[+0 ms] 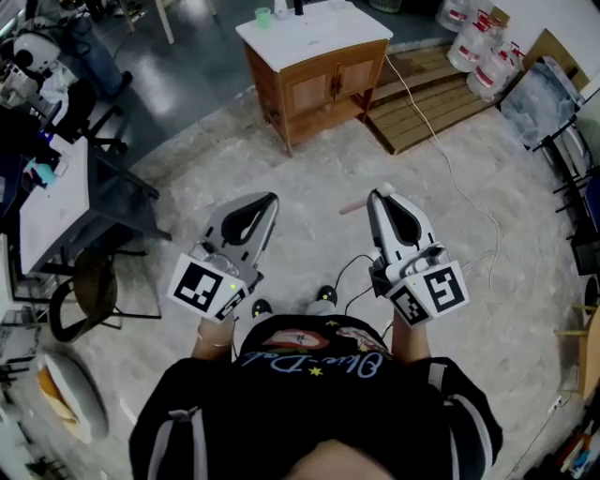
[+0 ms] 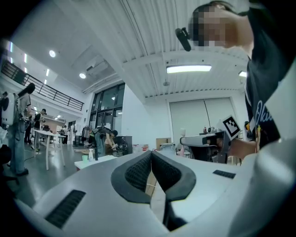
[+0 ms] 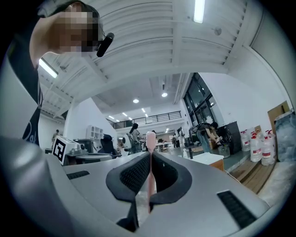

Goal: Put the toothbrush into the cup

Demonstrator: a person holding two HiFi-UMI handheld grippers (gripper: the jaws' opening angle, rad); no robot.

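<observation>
Crosswise between the right gripper's (image 1: 380,195) closed jaws: the pink toothbrush (image 1: 353,206), clamped, 1 end poking toward the left gripper (image 1: 270,200), itself shut on nothing. Well ahead, at the left corner of the wooden cabinet's (image 1: 319,80) white top: the green cup (image 1: 263,16). Probably calls for carrying forward on the right side, then tipping upright over the rim.

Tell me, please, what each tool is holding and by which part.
The right tool clamps a slim pink toothbrush by its shaft, one rounded end poking past the tips. The left tool is shut on nothing.
</observation>
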